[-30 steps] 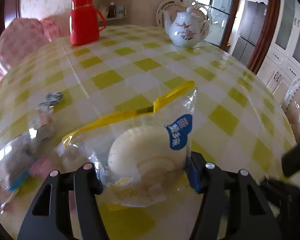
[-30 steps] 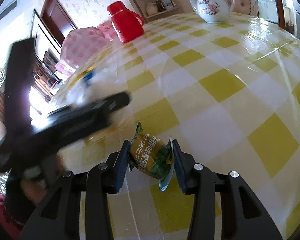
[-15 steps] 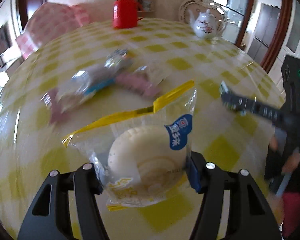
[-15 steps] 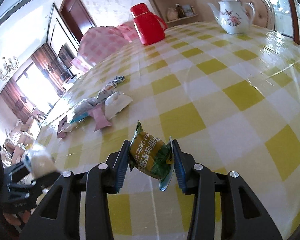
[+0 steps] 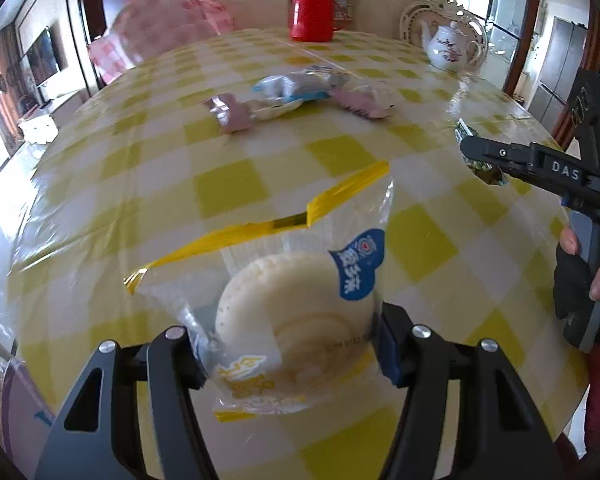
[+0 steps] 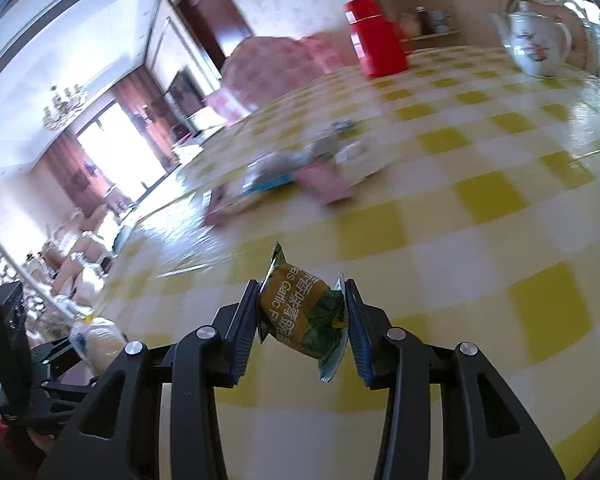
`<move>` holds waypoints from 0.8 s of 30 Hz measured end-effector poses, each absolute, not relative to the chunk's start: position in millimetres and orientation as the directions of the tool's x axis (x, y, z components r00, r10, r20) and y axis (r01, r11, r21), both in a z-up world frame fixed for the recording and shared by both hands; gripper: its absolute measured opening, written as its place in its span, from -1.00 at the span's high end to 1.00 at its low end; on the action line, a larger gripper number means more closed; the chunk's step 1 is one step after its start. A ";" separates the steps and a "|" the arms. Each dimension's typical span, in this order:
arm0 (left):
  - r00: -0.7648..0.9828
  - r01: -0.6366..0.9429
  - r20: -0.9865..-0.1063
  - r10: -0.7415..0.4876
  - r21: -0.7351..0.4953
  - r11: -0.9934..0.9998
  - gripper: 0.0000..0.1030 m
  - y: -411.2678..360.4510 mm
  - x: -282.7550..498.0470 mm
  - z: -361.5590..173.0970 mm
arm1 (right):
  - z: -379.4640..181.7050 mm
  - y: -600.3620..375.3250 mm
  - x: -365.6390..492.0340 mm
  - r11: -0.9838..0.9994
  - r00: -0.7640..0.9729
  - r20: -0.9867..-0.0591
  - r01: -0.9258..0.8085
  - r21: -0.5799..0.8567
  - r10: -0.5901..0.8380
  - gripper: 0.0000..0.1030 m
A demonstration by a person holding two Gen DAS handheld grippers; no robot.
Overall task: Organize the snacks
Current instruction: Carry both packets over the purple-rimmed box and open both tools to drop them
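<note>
The left gripper [image 5: 290, 344] clamps a clear yellow-edged bag holding a round white bun [image 5: 296, 300], low in the frame's centre. The right gripper [image 6: 302, 316] pinches a small green-and-gold foil snack packet [image 6: 304, 312]. Only the left view sharply shows the loose wrapped snacks [image 5: 300, 96] at upper centre on the yellow-checked tablecloth [image 5: 228, 184].
</note>
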State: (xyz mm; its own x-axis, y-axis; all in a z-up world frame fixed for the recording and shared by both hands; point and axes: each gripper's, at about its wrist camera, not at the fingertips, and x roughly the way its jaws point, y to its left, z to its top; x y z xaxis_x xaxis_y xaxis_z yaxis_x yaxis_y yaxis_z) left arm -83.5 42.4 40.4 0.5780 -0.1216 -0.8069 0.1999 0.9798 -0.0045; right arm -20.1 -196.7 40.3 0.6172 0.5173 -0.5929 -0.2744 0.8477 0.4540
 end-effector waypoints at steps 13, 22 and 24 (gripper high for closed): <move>0.628 0.116 -0.777 -0.049 0.032 0.993 -0.21 109.0 -151.6 54.4 | 53.5 -63.0 -87.5 0.753 0.478 -0.589 -0.502 0.426 0.652 0.20; 0.636 0.027 -0.771 0.002 0.025 0.999 -0.21 176.4 -193.6 54.7 | 65.3 18.8 -126.5 0.693 0.407 -0.606 -0.622 0.364 0.684 0.20; 0.633 0.010 -0.774 0.016 0.030 1.000 -0.21 188.4 -199.4 52.8 | 66.4 34.4 -133.2 0.682 0.394 -0.611 -0.640 0.354 0.686 0.20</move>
State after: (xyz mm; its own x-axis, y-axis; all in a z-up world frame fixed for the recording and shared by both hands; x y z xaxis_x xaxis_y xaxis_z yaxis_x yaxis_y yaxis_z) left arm -199.4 188.4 52.8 0.6335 0.0163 -0.7736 0.0105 0.9995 0.0297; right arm -133.2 34.4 66.4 0.3943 0.6864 -0.6111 -0.6397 0.6824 0.3537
